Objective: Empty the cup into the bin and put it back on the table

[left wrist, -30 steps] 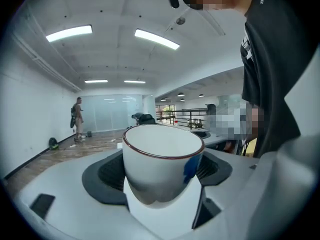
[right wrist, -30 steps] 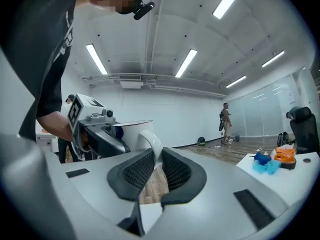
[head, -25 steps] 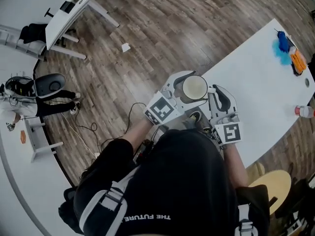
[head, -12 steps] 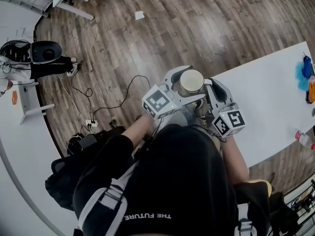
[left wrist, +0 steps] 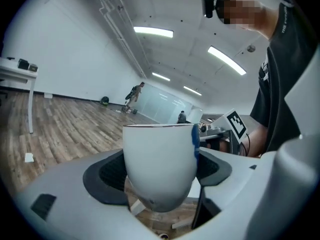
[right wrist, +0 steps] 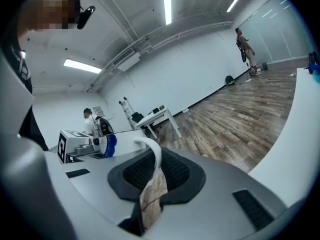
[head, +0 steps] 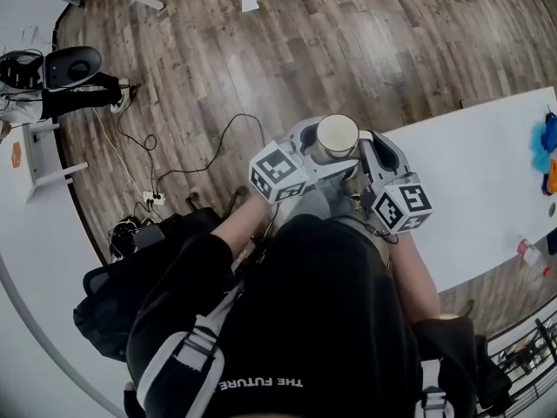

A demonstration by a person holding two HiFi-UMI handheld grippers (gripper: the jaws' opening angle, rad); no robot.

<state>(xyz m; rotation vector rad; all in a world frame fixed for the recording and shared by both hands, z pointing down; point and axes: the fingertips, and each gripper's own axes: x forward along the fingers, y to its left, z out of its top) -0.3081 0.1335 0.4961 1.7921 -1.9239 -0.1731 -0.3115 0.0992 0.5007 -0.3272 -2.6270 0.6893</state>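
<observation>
A white cup (head: 338, 138) hangs upright over the wooden floor, just left of the white table's (head: 470, 190) near corner. In the head view my left gripper (head: 324, 153) is shut on the cup's body, and my right gripper (head: 364, 165) grips it from the table side. The left gripper view shows the cup (left wrist: 160, 161), with a blue mark near its rim, pressed between the dark pads of that gripper (left wrist: 160, 184). In the right gripper view the cup's thin white handle (right wrist: 154, 153) is pinched between that gripper's (right wrist: 152, 176) pads. The cup's inside is pale; I cannot tell what it holds.
A black cable (head: 209, 159) and a power strip (head: 150, 197) lie on the floor to the left, with a black bag (head: 130, 233) nearer me. A dark round container (head: 74, 59) stands far top left. Blue and orange items (head: 548, 142) and a bottle (head: 529, 251) are at the table's right end.
Both grippers have carried the cup leftward off the table's edge and out over the floor. The table has slid to the right of the head view.
</observation>
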